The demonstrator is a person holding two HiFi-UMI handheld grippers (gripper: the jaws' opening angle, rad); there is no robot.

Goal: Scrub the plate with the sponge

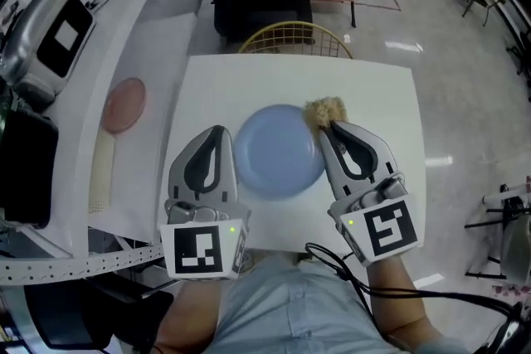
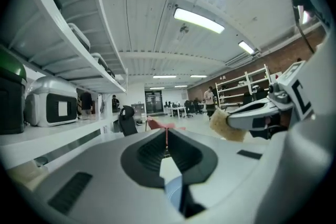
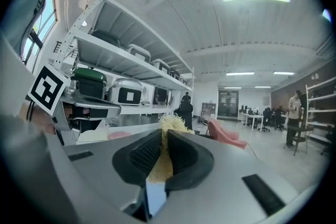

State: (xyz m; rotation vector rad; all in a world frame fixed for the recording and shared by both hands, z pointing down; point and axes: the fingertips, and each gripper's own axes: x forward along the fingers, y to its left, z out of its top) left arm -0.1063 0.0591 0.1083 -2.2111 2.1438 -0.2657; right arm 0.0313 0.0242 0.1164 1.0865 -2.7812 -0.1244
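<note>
A round light-blue plate (image 1: 278,152) lies flat in the middle of the white table (image 1: 373,104). My right gripper (image 1: 326,127) is shut on a frayed yellow sponge (image 1: 323,111), which sits at the plate's far right rim. In the right gripper view the sponge (image 3: 170,126) pokes out past the tips of that gripper (image 3: 161,134). My left gripper (image 1: 218,131) lies along the plate's left edge, jaws pressed together with nothing seen held. In the left gripper view, a sliver of blue plate (image 2: 173,191) shows below the shut jaws of that gripper (image 2: 167,136).
A pink disc (image 1: 124,104) lies on the long white counter to the left, beside a silver appliance (image 1: 37,37). A yellow wire chair (image 1: 290,37) stands against the table's far edge. Black cables (image 1: 340,265) trail from the right gripper at the near edge.
</note>
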